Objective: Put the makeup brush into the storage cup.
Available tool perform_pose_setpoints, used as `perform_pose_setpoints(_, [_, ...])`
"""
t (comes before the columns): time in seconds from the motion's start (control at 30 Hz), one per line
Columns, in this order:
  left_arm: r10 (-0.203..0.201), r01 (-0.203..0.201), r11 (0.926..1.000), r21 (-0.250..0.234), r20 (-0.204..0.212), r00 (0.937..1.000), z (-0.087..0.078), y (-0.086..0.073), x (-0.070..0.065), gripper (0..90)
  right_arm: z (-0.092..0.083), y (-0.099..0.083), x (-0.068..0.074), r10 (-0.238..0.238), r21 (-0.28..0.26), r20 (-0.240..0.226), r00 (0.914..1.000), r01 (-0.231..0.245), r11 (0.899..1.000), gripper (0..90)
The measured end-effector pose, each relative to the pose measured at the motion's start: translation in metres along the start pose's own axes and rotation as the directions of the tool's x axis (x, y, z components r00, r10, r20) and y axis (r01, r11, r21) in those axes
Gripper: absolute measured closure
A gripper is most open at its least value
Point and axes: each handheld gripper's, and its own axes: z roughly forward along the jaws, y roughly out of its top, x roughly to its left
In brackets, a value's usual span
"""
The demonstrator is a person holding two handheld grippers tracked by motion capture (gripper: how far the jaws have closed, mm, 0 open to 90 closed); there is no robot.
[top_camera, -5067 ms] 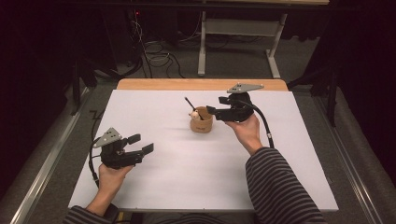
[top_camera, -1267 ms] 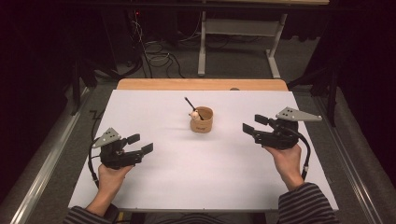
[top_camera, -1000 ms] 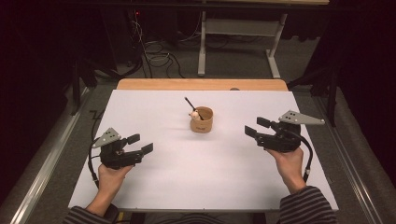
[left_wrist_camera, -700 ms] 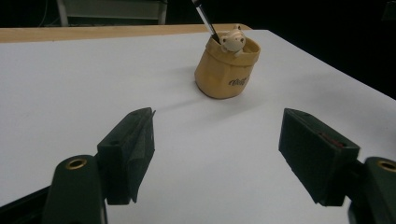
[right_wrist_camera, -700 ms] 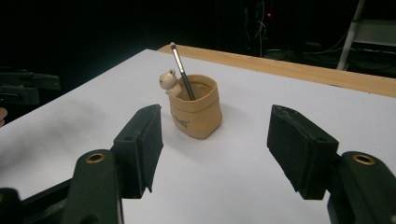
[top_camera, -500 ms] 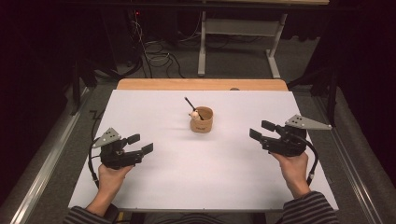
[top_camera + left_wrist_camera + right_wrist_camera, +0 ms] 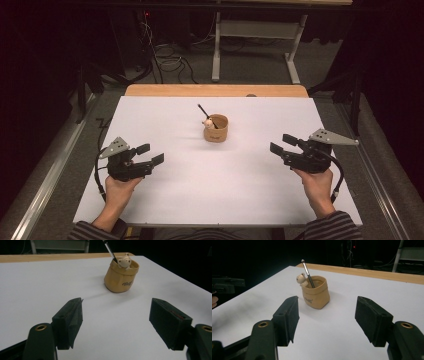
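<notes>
A small tan pot (image 7: 216,128) with a little bear figure (image 7: 206,122) on its rim stands near the middle of the white table (image 7: 210,200). A thin dark pen (image 7: 204,111) leans out of it. My left gripper (image 7: 150,154) rests low at the table's left, open and empty, pointing toward the pot (image 7: 121,275). My right gripper (image 7: 283,144) is at the table's right, also open with nothing between its fingers, and faces the pot (image 7: 316,292) and the pen (image 7: 307,273) from some way off.
A wooden strip (image 7: 215,90) runs along the table's far edge. Beyond it are a grey table frame (image 7: 260,42) and loose cables (image 7: 165,55) on the floor. A metal rail (image 7: 45,180) lines the left side.
My right gripper has drawn back from the pot toward the table's right and near side, then drifted slightly further right. The left gripper has stayed put.
</notes>
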Motion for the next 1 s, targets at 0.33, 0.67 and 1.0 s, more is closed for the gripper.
perform_pose_setpoints(0.33, [-0.002,0.002,1.0000,0.000,0.001,1.0000,0.000,0.000,0.000,27.3,-0.003,-0.011,0.000,0.013,0.007,0.002,0.9999,-0.013,1.000,37.3])
perform_pose_setpoints(0.67, [-0.003,0.003,1.0000,-0.001,0.000,1.0000,0.000,0.000,0.000,27.3,-0.004,-0.018,0.000,0.024,0.013,0.001,0.9997,-0.024,1.000,37.3])
perform_pose_setpoints(1.0, [-0.003,0.003,1.0000,0.000,0.001,1.0000,0.000,0.000,0.000,27.3,-0.002,-0.025,0.001,0.035,0.020,-0.003,0.9994,-0.034,0.999,37.3])
